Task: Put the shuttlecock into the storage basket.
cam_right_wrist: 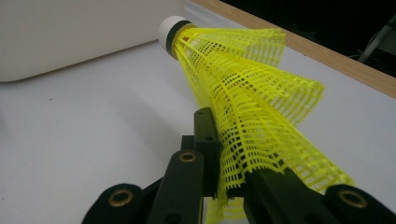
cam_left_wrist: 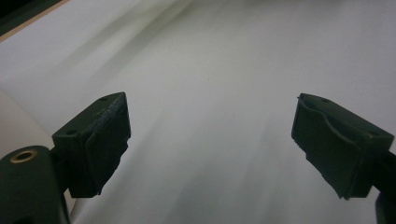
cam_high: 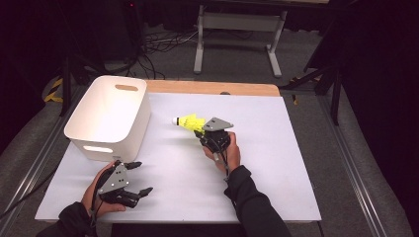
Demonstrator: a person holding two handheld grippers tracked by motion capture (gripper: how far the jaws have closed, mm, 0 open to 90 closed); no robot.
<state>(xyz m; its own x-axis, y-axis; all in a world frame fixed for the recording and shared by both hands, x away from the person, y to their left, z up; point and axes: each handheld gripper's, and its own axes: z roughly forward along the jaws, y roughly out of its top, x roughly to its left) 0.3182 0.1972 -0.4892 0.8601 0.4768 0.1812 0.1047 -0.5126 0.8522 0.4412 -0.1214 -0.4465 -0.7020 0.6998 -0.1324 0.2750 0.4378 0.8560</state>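
Observation:
A yellow shuttlecock [cam_high: 190,122] with a white cork tip is held over the middle of the white table [cam_high: 276,163], its tip pointing left toward the bin. My right gripper [cam_high: 203,131] is shut on its mesh skirt. In the right gripper view the yellow shuttlecock [cam_right_wrist: 243,88] is squashed flat between the black jaws of the right gripper [cam_right_wrist: 229,154], with the cork at the far end. My left gripper [cam_high: 139,177] rests near the table's front left, jaws wide apart. In its own view the left gripper [cam_left_wrist: 210,144] stands open with bare table between its fingers.
A white plastic bin [cam_high: 109,116] with handle slots stands at the table's back left, and its pale wall [cam_right_wrist: 70,32] lies just past the cork. A wooden strip [cam_high: 212,88] edges the far side. Cables and a metal frame [cam_high: 237,29] lie on the floor beyond.

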